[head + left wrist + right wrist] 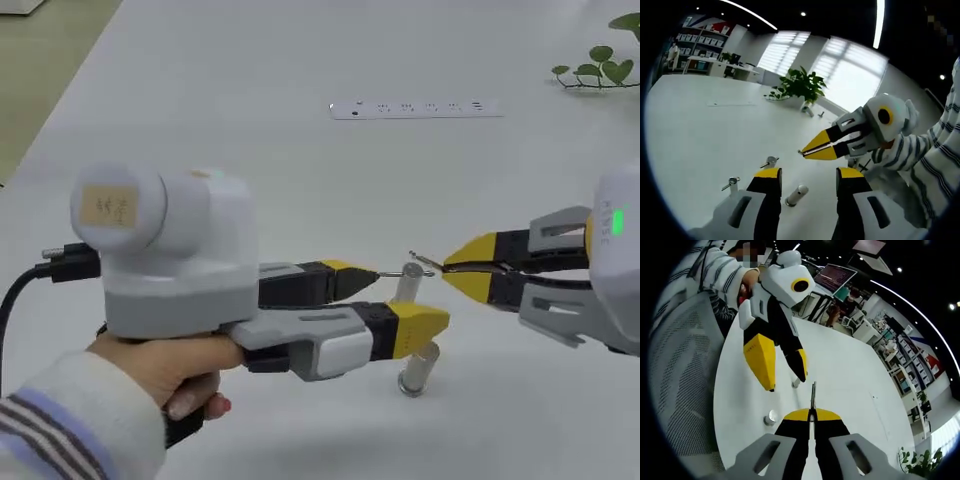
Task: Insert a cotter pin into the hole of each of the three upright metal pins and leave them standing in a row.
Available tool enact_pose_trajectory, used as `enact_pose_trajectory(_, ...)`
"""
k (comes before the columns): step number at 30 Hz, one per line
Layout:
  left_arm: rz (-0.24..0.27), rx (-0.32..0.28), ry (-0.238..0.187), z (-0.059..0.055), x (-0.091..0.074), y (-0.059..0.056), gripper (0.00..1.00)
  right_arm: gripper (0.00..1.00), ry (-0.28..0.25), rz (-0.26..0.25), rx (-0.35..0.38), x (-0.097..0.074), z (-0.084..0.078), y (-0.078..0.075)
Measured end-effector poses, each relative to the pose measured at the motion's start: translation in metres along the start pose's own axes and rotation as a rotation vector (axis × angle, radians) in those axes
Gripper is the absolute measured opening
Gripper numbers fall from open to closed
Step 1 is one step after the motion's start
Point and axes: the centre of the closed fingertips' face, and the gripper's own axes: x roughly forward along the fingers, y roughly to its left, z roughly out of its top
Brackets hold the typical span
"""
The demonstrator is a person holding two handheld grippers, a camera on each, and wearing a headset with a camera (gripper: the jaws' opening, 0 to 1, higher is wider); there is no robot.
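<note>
My left gripper (411, 296) is open, its yellow jaws spread wide just above the table. A bare upright metal pin (796, 195) stands between them, also seen under the near jaw as the pin (419, 371). Just past the far jaw stands a second pin (770, 161) with a cotter pin through its top, and a third pin (732, 182) with a cotter pin stands further left. My right gripper (446, 265) faces the left one from the right, shut on a thin cotter pin (813, 393) that points at the pins. The cotter pin's tip (424, 262) hangs beside the pin (409, 283).
A white power strip (415, 108) lies at the back of the white table (250, 150). A green plant (600, 68) sits at the far right edge. A hand (165, 370) and a striped sleeve hold the left gripper near the front edge.
</note>
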Motion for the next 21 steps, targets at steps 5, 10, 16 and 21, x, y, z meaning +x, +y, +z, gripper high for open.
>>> enact_pose_trajectory(5, 0.005, -0.047, 0.005, -0.001, 0.002, 0.002, 0.27, 0.0, -0.011, 0.024, -0.01, 0.004, 0.007, 0.013)
enact_pose_trajectory(10, 0.013, -0.071, 0.012, -0.003, 0.002, 0.005, 0.2, 0.0, -0.02, 0.037, -0.021, 0.006, 0.012, 0.019)
enact_pose_trajectory(16, 0.029, -0.065, 0.038, -0.008, 0.002, 0.009, 0.13, 0.0, -0.024, 0.055, -0.032, 0.01, 0.015, 0.023)
enact_pose_trajectory(21, 0.044, -0.073, 0.051, -0.012, 0.003, 0.012, 0.08, 0.0, -0.029, 0.069, -0.04, 0.011, 0.017, 0.025)
